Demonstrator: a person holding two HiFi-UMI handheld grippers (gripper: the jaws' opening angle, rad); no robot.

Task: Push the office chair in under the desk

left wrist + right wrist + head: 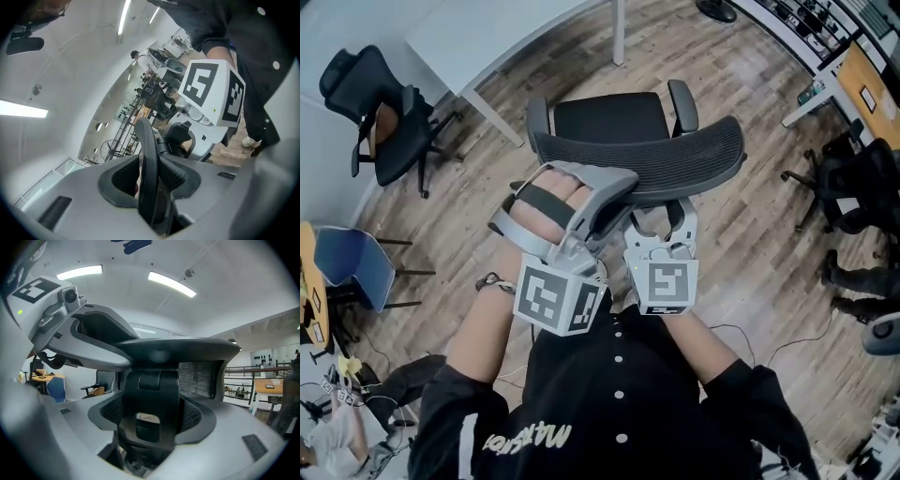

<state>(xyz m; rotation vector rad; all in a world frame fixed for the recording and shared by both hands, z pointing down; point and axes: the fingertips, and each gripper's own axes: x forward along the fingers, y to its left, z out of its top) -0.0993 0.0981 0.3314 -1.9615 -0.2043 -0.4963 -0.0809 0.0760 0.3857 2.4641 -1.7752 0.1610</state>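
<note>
Head view, steeply down: office chair at twelve o'clock, seat facing a white desk at eleven o'clock. Stands on the wood floor short of the desk, not yet under it. Toward the person, at six o'clock of the seat, the chair's curved mesh top. At its nine o'clock end, the left gripper, laid over the edge from above. From the left gripper view: jaws clamped on the black rim of the mesh top, pads pressed to both faces. Just beside, at four o'clock of it, the right gripper, reaching in beneath the mesh top. From the right gripper view: jaws closed on a black bracket behind the chair back, pads touching either side. Farther off, a second black chair at ten o'clock and a blue chair at nine o'clock, both well apart from the grippers.
</note>
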